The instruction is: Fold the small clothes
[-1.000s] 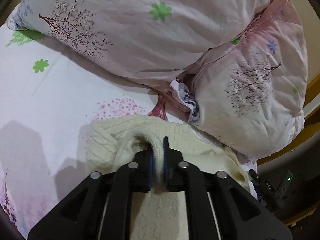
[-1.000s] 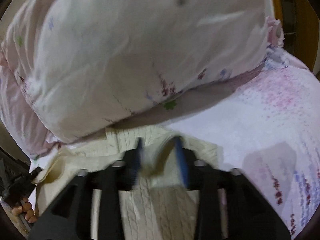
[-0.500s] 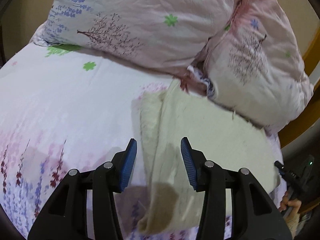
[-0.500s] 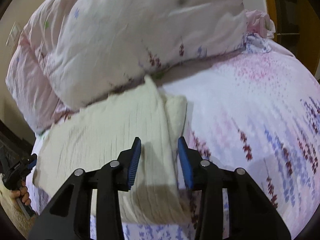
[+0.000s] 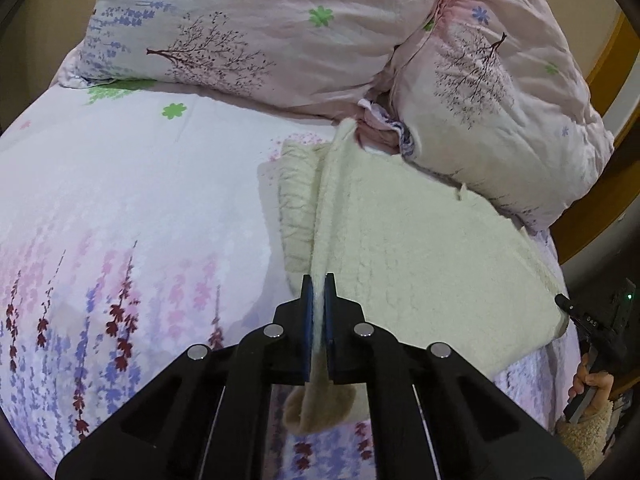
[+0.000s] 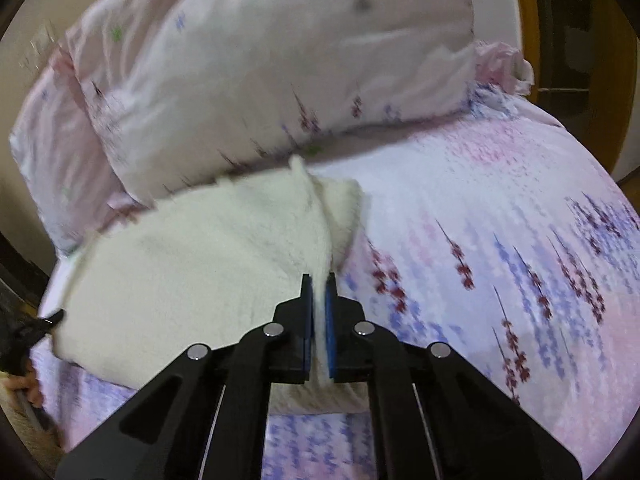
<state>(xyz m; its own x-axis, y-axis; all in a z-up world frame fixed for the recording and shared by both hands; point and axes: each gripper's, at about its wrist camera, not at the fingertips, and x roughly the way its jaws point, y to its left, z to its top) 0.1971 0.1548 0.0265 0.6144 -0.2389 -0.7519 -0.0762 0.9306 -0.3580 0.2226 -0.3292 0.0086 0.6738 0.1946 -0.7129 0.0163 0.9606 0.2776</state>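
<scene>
A cream knitted garment (image 5: 420, 248) lies spread on the flowered bedsheet (image 5: 120, 208), its far end against the pillows. My left gripper (image 5: 318, 288) is shut on the garment's near edge, and the cloth runs up between the blue pads. In the right wrist view the same garment (image 6: 200, 256) lies to the left, and my right gripper (image 6: 319, 286) is shut on its near right edge. A folded strip of the garment (image 6: 342, 216) lies beside the raised edge.
Two pink flowered pillows (image 5: 280, 28) (image 5: 500, 120) lie at the head of the bed and also show in the right wrist view (image 6: 260, 64). A wooden bed frame (image 5: 600, 128) runs along the right. The other gripper and a hand (image 5: 592, 360) show at the right edge.
Both grippers were open over the spread garment half a second ago; now both have shut on its near edges. A second ago they held the garment close to the pillows.
</scene>
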